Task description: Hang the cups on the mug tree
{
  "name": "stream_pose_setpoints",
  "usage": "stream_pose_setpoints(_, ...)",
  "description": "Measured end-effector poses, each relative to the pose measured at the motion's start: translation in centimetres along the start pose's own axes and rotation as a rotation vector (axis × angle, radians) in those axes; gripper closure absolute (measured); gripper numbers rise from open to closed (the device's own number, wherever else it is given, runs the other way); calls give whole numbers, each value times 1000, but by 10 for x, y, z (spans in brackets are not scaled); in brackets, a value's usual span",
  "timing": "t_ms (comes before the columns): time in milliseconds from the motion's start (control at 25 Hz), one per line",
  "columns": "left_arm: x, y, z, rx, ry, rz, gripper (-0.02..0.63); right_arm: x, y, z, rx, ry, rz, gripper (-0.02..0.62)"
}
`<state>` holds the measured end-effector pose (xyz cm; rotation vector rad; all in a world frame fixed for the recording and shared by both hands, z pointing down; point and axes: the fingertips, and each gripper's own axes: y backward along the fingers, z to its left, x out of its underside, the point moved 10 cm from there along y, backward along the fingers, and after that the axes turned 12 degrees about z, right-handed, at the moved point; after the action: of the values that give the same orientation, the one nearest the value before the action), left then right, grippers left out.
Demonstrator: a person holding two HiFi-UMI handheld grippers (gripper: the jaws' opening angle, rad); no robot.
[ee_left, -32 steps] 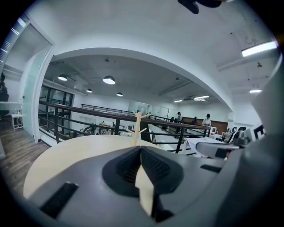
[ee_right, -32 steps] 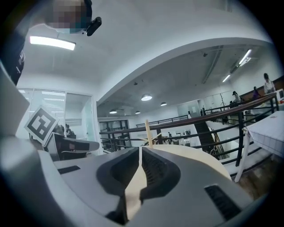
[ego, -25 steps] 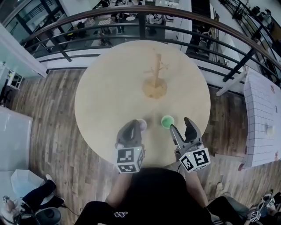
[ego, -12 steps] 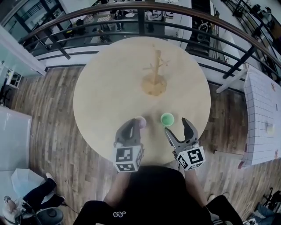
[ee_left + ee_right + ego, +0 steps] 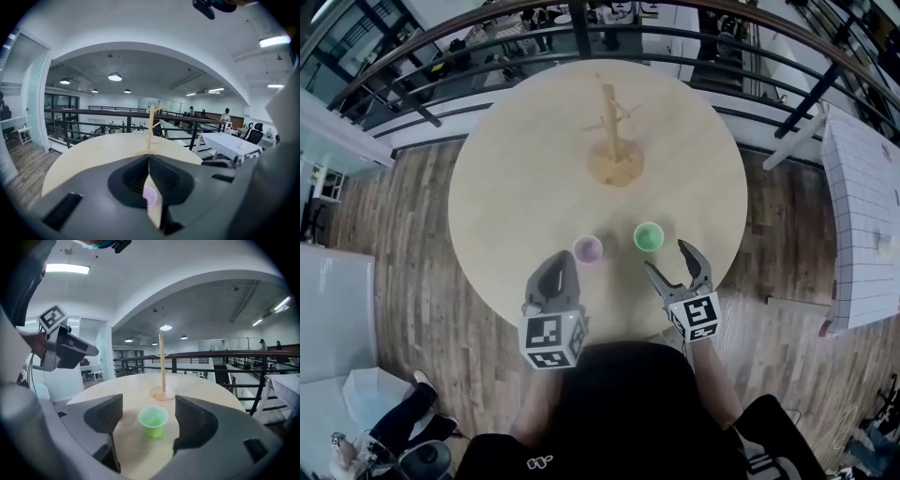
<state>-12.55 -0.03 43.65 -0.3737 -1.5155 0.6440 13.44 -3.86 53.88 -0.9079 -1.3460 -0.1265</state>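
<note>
A wooden mug tree [image 5: 613,141] stands bare at the far side of the round table [image 5: 506,187]. A pink cup [image 5: 588,250] and a green cup [image 5: 649,236] stand upright near the front edge. My left gripper [image 5: 565,262] is shut and empty just behind the pink cup [image 5: 149,196], which shows under its closed jaws with the mug tree [image 5: 150,126] beyond. My right gripper [image 5: 667,258] has just been opening and stands wide open. The green cup [image 5: 153,420] sits a little ahead of its tips, framed by the jaws and untouched, and the mug tree [image 5: 162,366] is farther on.
The table's front edge [image 5: 609,319] lies right under both grippers. A dark railing [image 5: 675,42] runs behind the table, and a white-clothed table [image 5: 862,206] stands to the right. From the right gripper view, the left gripper [image 5: 61,348] shows at the left.
My right gripper has dropped toward the table behind the green cup and its jaws have spread wider. The left gripper has stayed shut in nearly the same place.
</note>
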Motion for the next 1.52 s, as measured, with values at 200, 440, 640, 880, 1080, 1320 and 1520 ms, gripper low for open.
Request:
stream_pose_setpoints(200, 2, -9, -14, 39, -44, 15, 594, 32, -24, -10, 0, 43, 81, 253)
stream_pose_setpoints(440, 1, -1, -6, -2, -46, 45, 594, 47, -56, -7, -23, 39, 113, 253)
stream_pose_setpoints(640, 2, -3, -3, -29, -48, 46, 594, 58, -70, -14, -19, 38, 143, 253)
stream_pose_setpoints(880, -2, 2, -7, -44, -57, 41, 594, 58, -81, -14, -22, 32, 134, 253)
stream_pose_setpoints(1080, 1, 2, -8, -54, -59, 53, 594, 63, -88, -19, -14, 17, 145, 255)
stream_pose_setpoints(1320, 3, 4, -8, -61, -54, 55, 594, 64, -92, -20, -4, 8, 161, 266)
stream_pose_setpoints(1520, 5, 4, -9, -59, -53, 56, 594, 61, -91, -23, 1, 9, 147, 291)
